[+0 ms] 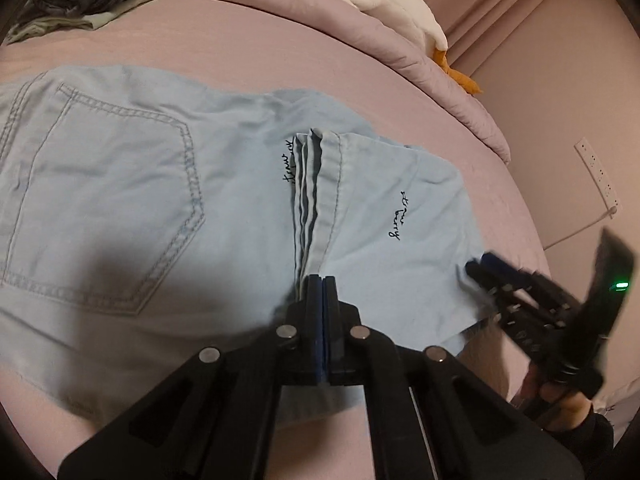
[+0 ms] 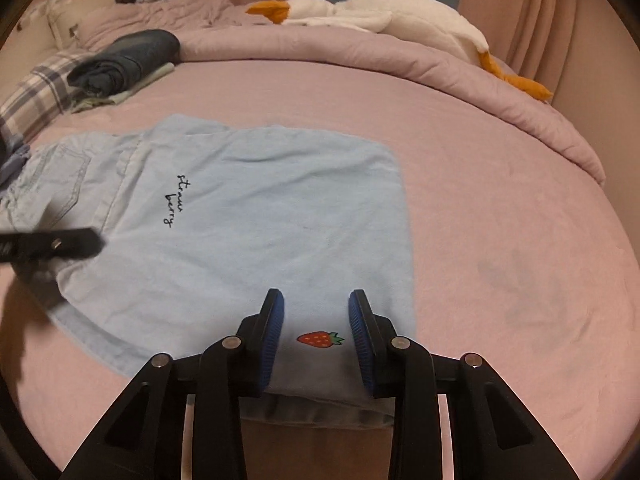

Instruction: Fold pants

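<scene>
Light blue pants (image 1: pixel 140 184) lie on the pink bed, partly folded, back pocket at left and "strawberry" script on the folded leg part (image 2: pixel 248 220). My left gripper (image 1: pixel 322 280) is shut on the stacked hem edges of the pants at the near side. It shows blurred at the left of the right wrist view (image 2: pixel 88 242). My right gripper (image 2: pixel 316 308) is open, its blue pads either side of the fabric near a red strawberry print (image 2: pixel 318 339). It shows blurred at the pants' right edge in the left wrist view (image 1: pixel 480 266).
A pile of dark folded clothes (image 2: pixel 128 56) sits at the back left. A white goose plush toy (image 2: pixel 400 20) lies on the rolled pink duvet (image 2: pixel 520 104) along the far side. A wall with a socket strip (image 1: pixel 598 172) is to the right.
</scene>
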A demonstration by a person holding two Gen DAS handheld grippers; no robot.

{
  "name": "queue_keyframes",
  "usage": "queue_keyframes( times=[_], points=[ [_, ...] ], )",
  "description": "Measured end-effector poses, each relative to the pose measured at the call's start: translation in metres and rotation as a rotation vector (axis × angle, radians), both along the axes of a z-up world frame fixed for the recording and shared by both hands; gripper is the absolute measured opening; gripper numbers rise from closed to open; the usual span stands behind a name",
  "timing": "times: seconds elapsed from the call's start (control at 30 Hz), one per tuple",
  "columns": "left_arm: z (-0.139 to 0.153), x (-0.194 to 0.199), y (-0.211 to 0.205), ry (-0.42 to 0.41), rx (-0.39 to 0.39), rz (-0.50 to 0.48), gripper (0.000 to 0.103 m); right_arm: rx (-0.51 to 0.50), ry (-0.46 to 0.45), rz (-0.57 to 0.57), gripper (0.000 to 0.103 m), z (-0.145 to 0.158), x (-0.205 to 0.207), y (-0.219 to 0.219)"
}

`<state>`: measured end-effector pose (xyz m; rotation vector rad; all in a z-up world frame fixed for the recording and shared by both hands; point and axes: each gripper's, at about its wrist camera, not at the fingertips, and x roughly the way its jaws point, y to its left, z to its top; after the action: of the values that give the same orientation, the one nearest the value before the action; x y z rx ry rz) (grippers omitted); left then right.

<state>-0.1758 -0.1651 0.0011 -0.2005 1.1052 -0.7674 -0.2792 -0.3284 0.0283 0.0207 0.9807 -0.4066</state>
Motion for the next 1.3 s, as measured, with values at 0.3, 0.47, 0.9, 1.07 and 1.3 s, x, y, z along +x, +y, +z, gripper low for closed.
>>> queue_keyframes(
  times=[0.3, 0.47, 0.9, 1.07, 1.3],
  points=[
    [0.0, 0.006, -0.009, 0.013, -0.03, -0.023, 0.003, 0.15, -0.105, 0.261, 0.029, 0.025, 0.071, 0.049],
    [-0.002, 0.003, -0.007, -0.005, -0.022, -0.04, 0.003, 0.144, 0.023, 0.318, 0.019, -0.006, 0.139, 0.068],
    [-0.005, 0.003, -0.009, 0.002, -0.028, -0.046, 0.003, 0.186, -0.049, 0.194, 0.015, 0.016, 0.088, 0.042],
    [-0.006, 0.004, -0.008, 0.008, -0.034, -0.044, 0.003, -0.011, 0.009, 0.1, 0.015, 0.013, 0.021, 0.026],
    [0.001, 0.007, 0.014, 0.064, -0.068, -0.003, 0.017, 0.024, -0.011, 0.024, 0.016, -0.001, -0.03, 0.024]
  ],
)
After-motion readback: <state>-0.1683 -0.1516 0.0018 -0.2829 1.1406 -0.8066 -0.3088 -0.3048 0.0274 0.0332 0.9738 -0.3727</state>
